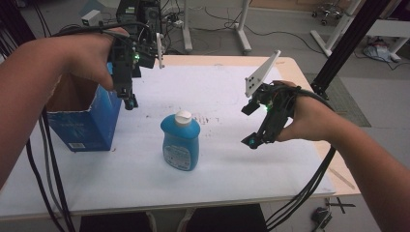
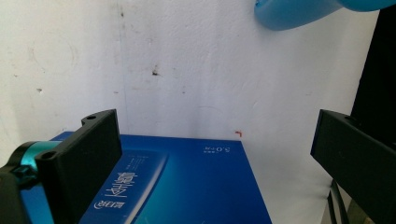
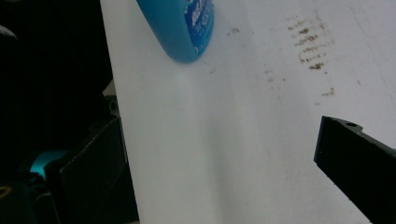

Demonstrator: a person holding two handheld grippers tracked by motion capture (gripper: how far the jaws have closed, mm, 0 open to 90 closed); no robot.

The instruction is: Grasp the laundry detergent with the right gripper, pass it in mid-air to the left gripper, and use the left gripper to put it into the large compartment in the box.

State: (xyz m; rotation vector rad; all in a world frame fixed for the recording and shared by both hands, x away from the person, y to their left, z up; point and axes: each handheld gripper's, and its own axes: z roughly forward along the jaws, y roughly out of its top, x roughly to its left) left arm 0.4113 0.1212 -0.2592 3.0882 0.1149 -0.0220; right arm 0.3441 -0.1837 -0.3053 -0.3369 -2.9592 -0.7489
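The blue plastic bottle with a white cap point(image 1: 181, 141) stands upright near the middle of the white bench point(image 1: 121, 179), closest to the person. To its right the right gripper point(image 1: 247, 126) hovers, jaws spread and empty, tilted down toward the bottle's side. The likely step is to grasp the bottle: I would bring the jaws level with the body below the shoulder, straddle the narrow sides, and close squarely so it doesn't tip or twist.

Farther back on the left, the left gripper point(image 1: 129, 102) hangs with jaws spread and empty, just above the edge of the open blue cardboard box point(image 1: 87, 123); it could steady that box. In the left gripper view the box point(image 2: 187, 186) bears white Chinese characters and "5.0"; the bottle's label print is too small to read.
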